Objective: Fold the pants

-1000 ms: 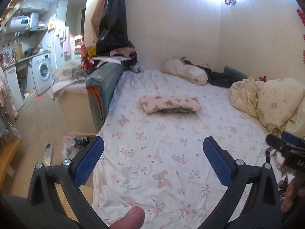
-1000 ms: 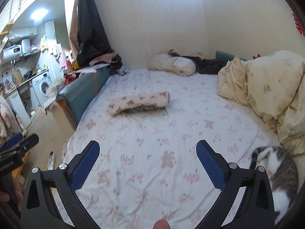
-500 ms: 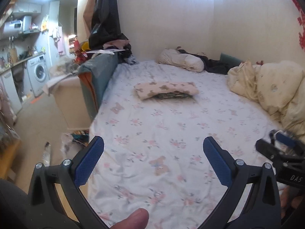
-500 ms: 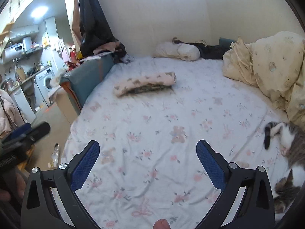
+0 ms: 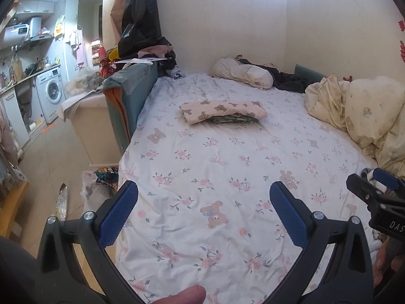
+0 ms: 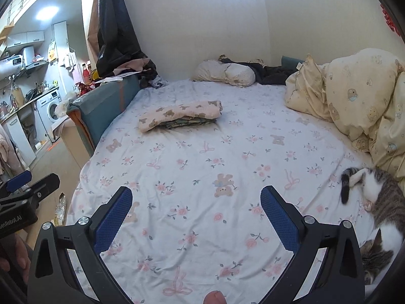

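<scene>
Folded pink pants with a bear print (image 5: 222, 110) lie on top of a darker folded garment on the floral bed sheet (image 5: 215, 172), toward the far middle of the bed. They also show in the right wrist view (image 6: 181, 116). My left gripper (image 5: 203, 204) is open and empty, held above the near part of the bed, well short of the pants. My right gripper (image 6: 196, 204) is open and empty too, also above the near part of the sheet (image 6: 202, 167). The right gripper shows at the right edge of the left wrist view (image 5: 374, 192).
A cat (image 6: 374, 197) lies at the bed's near right. A bunched yellow duvet (image 6: 354, 93) fills the right side. A pillow (image 5: 240, 73) and dark clothes lie at the head. A teal bed end (image 5: 129, 96), floor clutter (image 5: 101, 182) and a kitchen area stand left.
Both grippers have shifted and tilted slightly over the near part of the bed, so the view moved. Both stay open and empty. The folded pants have not moved.
</scene>
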`<state>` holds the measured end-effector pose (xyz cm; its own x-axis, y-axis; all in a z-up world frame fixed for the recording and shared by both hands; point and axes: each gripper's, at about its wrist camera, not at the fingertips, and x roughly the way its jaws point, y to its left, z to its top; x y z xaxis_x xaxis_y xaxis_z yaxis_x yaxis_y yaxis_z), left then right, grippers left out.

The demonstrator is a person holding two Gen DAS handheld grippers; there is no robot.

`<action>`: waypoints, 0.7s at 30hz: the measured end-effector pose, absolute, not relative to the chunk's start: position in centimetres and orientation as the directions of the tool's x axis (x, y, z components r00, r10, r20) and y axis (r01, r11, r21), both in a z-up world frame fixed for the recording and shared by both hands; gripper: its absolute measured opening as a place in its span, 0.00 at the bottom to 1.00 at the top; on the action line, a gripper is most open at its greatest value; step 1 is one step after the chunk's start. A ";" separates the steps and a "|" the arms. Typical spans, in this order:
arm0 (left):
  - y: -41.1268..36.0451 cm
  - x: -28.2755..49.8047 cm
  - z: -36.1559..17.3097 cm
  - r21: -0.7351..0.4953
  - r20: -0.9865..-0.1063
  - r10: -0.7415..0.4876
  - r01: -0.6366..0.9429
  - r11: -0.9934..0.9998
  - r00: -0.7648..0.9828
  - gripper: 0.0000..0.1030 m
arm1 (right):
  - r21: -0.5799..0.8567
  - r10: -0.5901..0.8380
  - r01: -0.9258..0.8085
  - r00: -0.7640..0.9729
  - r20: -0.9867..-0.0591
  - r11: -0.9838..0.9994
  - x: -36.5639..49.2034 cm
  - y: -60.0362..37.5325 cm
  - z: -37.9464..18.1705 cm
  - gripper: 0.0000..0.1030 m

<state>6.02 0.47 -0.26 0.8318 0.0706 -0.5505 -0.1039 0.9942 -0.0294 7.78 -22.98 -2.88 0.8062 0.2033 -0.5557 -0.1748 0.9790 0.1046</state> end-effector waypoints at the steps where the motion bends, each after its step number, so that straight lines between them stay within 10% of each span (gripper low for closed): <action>1: 0.5 6.0 -0.3 -0.031 -0.551 0.068 -0.102 0.994 0.832 0.99 | 0.106 0.205 -0.176 0.806 -0.555 0.979 7.9 -23.0 -2.9 1.00; 21: 0.2 5.7 -0.1 -0.021 -0.533 0.071 -0.097 0.995 0.843 0.99 | 0.101 0.205 -0.179 0.808 -0.553 0.979 7.9 -23.0 -2.9 1.00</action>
<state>5.73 0.22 -0.07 0.8434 0.0706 -0.5326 -0.0966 0.9951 -0.0211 7.93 -22.99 -2.92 0.8077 0.2054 -0.5527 -0.1794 0.9785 0.1014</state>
